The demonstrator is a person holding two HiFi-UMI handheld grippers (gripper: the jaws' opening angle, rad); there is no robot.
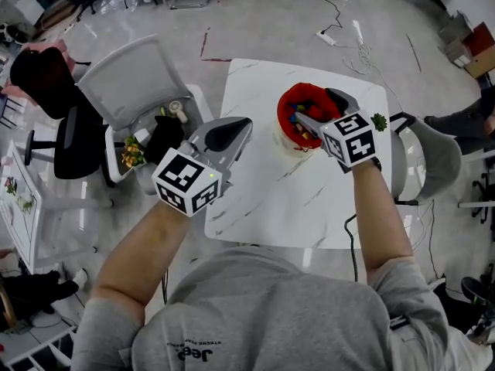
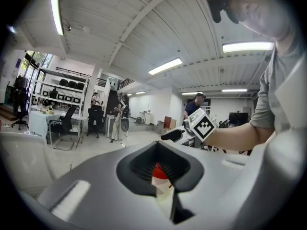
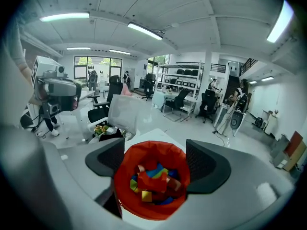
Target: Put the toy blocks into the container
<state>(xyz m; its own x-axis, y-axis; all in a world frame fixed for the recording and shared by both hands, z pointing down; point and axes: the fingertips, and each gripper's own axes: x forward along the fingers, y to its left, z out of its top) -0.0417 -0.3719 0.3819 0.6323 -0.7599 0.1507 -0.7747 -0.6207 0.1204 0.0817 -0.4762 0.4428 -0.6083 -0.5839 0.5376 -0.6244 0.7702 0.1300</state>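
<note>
A red container (image 1: 303,108) stands on the white marble table (image 1: 255,192), holding several coloured toy blocks (image 3: 152,180). My right gripper (image 1: 315,111) hovers right over the container (image 3: 144,207), jaws wide apart on either side of its rim, nothing between the pads. My left gripper (image 1: 238,128) is raised over the table's left edge, its jaws closed together and empty. Through the narrow slit of the left gripper (image 2: 161,176) a bit of the red container (image 2: 159,171) shows. The right gripper's marker cube (image 2: 202,125) is also seen there.
A white chair (image 1: 128,83) stands left of the table with flowers (image 1: 131,153) and a dark item on a seat beside it. A grey chair (image 1: 435,157) is at the right. A small green plant (image 1: 379,120) sits at the table's right edge. Cables (image 1: 352,45) lie on the floor.
</note>
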